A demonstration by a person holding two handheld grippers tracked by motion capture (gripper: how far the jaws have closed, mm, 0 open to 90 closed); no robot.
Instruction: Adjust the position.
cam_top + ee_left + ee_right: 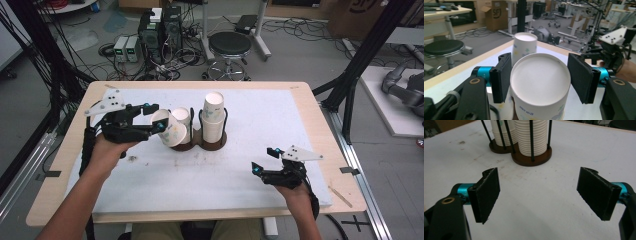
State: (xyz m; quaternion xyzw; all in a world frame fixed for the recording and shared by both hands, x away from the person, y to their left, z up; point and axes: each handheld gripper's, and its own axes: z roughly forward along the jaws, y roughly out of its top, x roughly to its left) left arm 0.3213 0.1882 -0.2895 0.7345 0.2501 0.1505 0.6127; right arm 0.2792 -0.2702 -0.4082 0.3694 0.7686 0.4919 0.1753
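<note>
Work in hand: moving a white paper cup with pale printed flecks (169, 128) at a dark brown two-well wooden cup holder with thin black upright rods (214, 142); whether the cup is going in or coming out cannot be told.
Left tongs (155, 116): spread to either side of the cup. In the left gripper view the cup's closed bottom (540, 79) sits between the black pads (501, 77); the left pad looks to touch the wall and the right pad stands a little off, so I judge the grip loose, not clenched.
Cup position: tilted, bottom toward the person, leaning at the holder's left well beside a short stack of white cups (183, 120).
Right well: a taller stack of white paper cups (213, 120), standing upright between the rods.
Right tongs (264, 160): released and empty, low over the white-topped surface with a pale wooden border (235, 172), near right, well apart from the holder.
Progress: judged mid-step; the cup is neither seated straight on the left stack nor clear of the rods.
Left to do: either straighten and seat it, or lift it free.
Edges: holder sits in the far middle, away from every border.
Open room: bare surface near and right of the holder; the rods hem in the tilted cup.
</note>
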